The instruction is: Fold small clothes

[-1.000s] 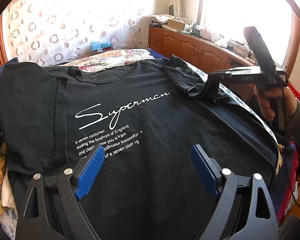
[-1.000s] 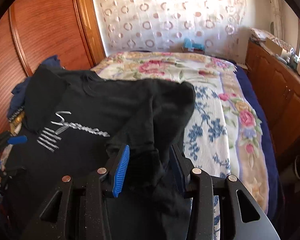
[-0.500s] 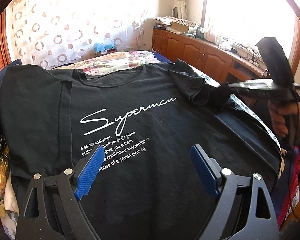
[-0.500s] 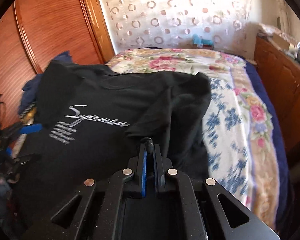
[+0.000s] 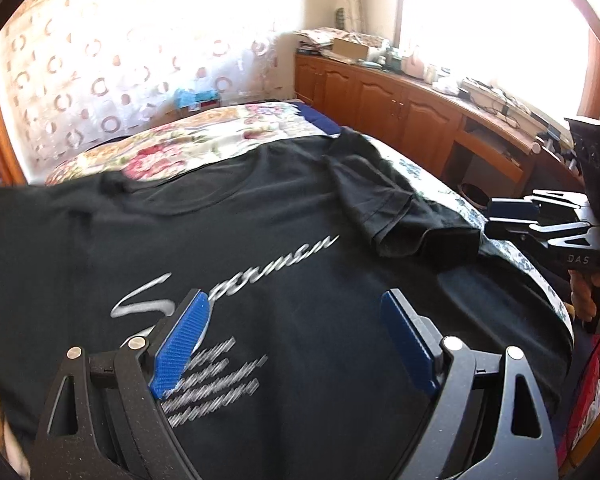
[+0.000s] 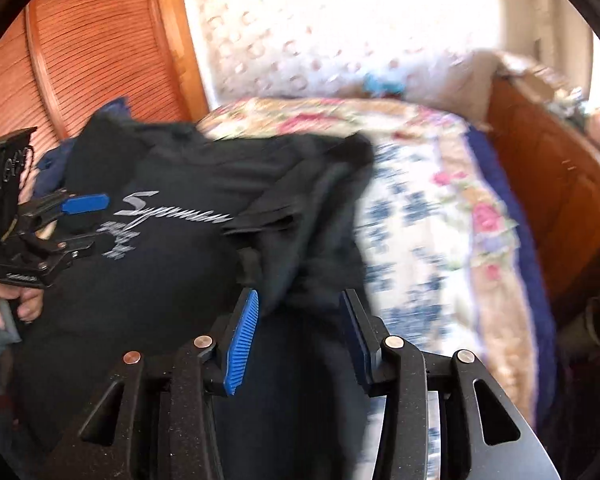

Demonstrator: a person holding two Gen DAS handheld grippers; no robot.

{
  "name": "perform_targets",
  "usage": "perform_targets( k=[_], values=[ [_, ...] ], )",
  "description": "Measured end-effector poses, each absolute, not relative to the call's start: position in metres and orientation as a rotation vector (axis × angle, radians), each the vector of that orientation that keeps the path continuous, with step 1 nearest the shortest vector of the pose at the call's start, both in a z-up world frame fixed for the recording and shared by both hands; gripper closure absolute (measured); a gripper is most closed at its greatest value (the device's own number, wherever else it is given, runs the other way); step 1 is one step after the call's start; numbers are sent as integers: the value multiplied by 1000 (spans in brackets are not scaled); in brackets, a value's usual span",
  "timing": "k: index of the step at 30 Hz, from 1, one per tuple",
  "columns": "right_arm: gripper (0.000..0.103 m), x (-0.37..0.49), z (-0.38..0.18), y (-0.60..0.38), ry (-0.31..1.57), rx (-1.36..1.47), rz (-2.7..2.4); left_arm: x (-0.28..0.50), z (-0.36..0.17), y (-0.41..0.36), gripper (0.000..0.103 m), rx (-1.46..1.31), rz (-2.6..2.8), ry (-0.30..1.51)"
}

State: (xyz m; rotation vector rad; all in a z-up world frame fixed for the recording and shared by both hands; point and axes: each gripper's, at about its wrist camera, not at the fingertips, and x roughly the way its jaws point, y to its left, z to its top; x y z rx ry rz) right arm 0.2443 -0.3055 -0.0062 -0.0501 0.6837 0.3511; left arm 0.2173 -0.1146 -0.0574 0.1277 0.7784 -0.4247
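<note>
One black T-shirt (image 5: 260, 248) lies front-up across a floral bedspread (image 5: 204, 140), with two grippers above it.

Left to right in the left wrist view: the left gripper (image 5: 296, 340) hangs over the shirt's blurred white script, its two ridged blue pads (image 5: 180, 344) spread wide with nothing between them; one sleeve (image 5: 396, 216) lies folded inward in soft creases on the chest; at the far right the right gripper (image 5: 512, 216), black and angular, is held just off the sleeve's edge. In the right wrist view its two jaws stand apart, with dark cloth bunched just ahead of them; whether the pads touch it cannot be told. One hand (image 6: 8, 304) grips the left tool's handle. A slatted wooden door (image 6: 92, 56) stands left, and a run of panelled wood cabinets (image 5: 384, 100) lines the window wall.
</note>
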Motion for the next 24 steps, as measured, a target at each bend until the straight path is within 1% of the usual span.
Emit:
perform_targets(
  k=[2, 6, 8, 11, 12, 13, 15, 16, 18, 20, 21, 22, 24],
  values=[
    [56, 251, -14, -311, 673, -69, 289, 230, -60, -131, 15, 142, -453, 784],
    [56, 271, -39, -309, 737, -52, 235, 257, -64, -162, 15, 186, -484, 809],
    [56, 278, -49, -306, 779, -84, 193, 266, -65, -175, 17, 193, -514, 811],
    [56, 277, -48, -304, 767, -91, 170, 278, -68, -193, 25, 191, -576, 823],
    [56, 277, -47, -304, 764, -80, 175, 281, -70, -197, 31, 189, -593, 828],
    [56, 277, -49, -305, 756, -67, 180, 285, -72, -202, 41, 188, -614, 839],
    [56, 275, -51, -306, 744, -58, 185, 291, -77, -210, 51, 191, -637, 859],
    [56, 274, -52, -307, 743, -54, 187, 295, -79, -214, 58, 199, -638, 864],
    [55, 275, -51, -310, 743, -45, 194, 298, -85, -220, 61, 214, -642, 882],
    [55, 276, -49, -311, 743, -45, 195, 298, -88, -222, 69, 231, -640, 882],
    [55, 276, -48, -313, 743, -49, 193, 296, -87, -221, 78, 243, -644, 874],
    [55, 276, -48, -314, 743, -53, 192, 295, -86, -220, 89, 243, -653, 872],
    [55, 276, -48, -314, 742, -52, 192, 295, -79, -212, 95, 206, -645, 857]
  ],
)
